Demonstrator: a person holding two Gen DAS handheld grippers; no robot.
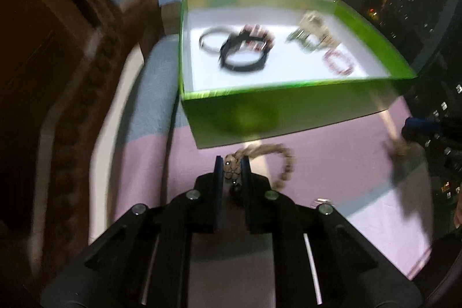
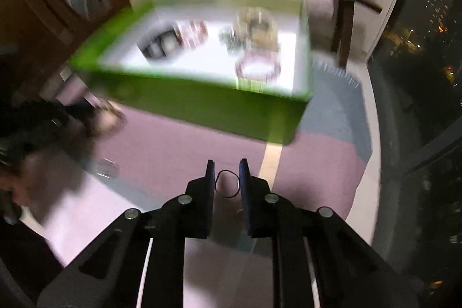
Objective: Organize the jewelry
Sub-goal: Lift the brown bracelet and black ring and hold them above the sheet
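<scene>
two grips live, both thin. left gripper [image 1: 232,166] has its jaws narrowed on the beaded bracelet [image 1: 284,163], pinching only the knotted end, so the rest of the loop trails out to the right over the pink cloth [image 1: 332,143]; judged risk: the trailing beads snag the near wall of the green box [image 1: 245,111] on the way in, or the beads roll out of the pads. right gripper [image 2: 227,172] has its jaws narrow around a thin dark band [image 2: 228,183] lying on the cloth; blur means i can't tell whether the pads really bite it or just bracket it, so it may stay behind on lift. box sits just ahead of both, already holding black rings [image 1: 242,57], a silver piece [image 1: 311,33] and a pink bracelet [image 1: 339,61]; dropping onto those could tangle them.
</scene>
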